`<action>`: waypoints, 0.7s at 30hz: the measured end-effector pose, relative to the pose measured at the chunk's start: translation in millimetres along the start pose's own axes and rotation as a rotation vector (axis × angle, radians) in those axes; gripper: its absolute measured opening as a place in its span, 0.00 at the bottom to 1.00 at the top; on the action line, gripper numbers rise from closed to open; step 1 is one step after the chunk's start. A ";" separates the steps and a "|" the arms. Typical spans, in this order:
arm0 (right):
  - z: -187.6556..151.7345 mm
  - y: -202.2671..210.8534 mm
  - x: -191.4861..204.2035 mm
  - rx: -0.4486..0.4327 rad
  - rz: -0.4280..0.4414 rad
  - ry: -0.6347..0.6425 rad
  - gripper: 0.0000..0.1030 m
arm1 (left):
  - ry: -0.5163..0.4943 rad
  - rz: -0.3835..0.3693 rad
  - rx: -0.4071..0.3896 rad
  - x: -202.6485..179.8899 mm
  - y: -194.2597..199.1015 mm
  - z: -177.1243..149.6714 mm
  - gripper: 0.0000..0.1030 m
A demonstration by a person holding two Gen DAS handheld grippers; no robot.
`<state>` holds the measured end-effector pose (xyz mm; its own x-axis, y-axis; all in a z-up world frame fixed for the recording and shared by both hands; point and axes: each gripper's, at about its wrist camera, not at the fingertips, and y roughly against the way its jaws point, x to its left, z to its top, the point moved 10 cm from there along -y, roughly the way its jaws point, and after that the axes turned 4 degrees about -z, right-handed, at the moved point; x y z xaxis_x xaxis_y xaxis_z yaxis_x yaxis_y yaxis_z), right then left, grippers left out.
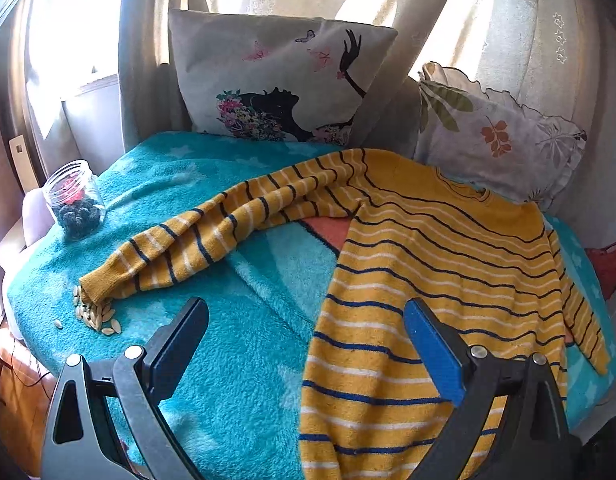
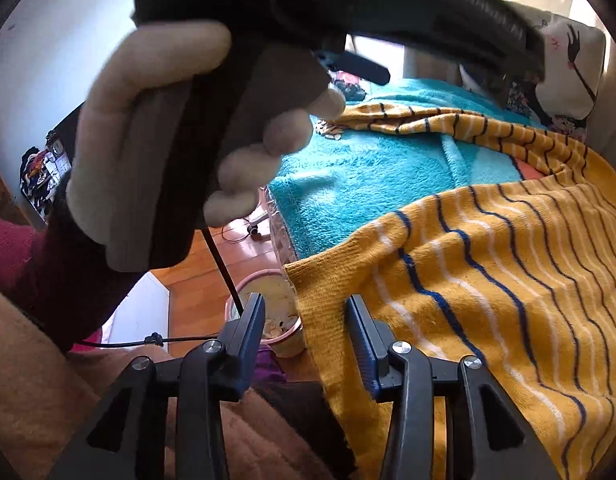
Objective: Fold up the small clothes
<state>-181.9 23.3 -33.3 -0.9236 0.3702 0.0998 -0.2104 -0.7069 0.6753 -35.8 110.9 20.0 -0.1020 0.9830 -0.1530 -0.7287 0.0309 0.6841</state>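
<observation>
While the yellow striped sweater (image 1: 447,264) lies spread across the turquoise fleece blanket (image 1: 236,360), the left gripper (image 1: 306,334) hangs above the blanket with its jaws spread wide and nothing between them. Its left finger sits over bare blanket, and its right finger, faced with a blue pad, sits over the sweater's body near the lower hem. One long sleeve (image 1: 212,232) stretches out to the left, and its cuff touches a small scatter of pale seeds (image 1: 94,314). A clear plastic jar (image 1: 74,200) with dark contents stands near the blanket's left edge, well apart from the sweater's body. Behind the blanket, a pillow printed with a woman's silhouette (image 1: 280,84) leans upright, and a leaf-patterned pillow (image 1: 495,136) rests beside it at the sweater's collar.

From the right wrist view, the right gripper (image 2: 304,322) is partly open, its jaws on either side of the sweater's lower corner (image 2: 323,288) at the blanket's edge; whether the pads touch the cloth cannot be told. A hand in a light glove (image 2: 156,140) grips the black handle of the other tool above. Below the corner stands a pink bowl (image 2: 268,320) on the wooden floor (image 2: 212,272).
</observation>
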 end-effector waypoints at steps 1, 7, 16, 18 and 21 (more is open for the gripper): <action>-2.2 14.1 -12.8 -0.021 -0.041 -0.028 0.49 | -0.011 -0.009 0.010 -6.9 -4.1 -2.6 0.95; -46.0 97.4 -122.1 -0.118 -0.370 -0.326 0.68 | -0.090 -0.091 0.080 -62.2 -31.5 -19.7 0.95; -181.6 188.6 -224.4 -0.185 -0.640 -0.951 0.69 | -0.172 -0.208 0.153 -147.5 -81.9 -33.2 0.95; -201.0 203.9 -227.4 -0.220 -0.626 -1.062 0.70 | -0.187 -0.208 0.161 -157.5 -93.6 -35.7 0.95; -211.9 212.2 -234.5 -0.287 -0.623 -1.161 0.70 | -0.193 -0.189 0.202 -163.0 -112.3 -45.7 0.95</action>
<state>-77.9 -341.2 -68.3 0.1220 0.8647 0.4873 -0.6830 -0.2831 0.6733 31.7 -61.1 -64.4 0.1659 0.9721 -0.1658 -0.5720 0.2318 0.7868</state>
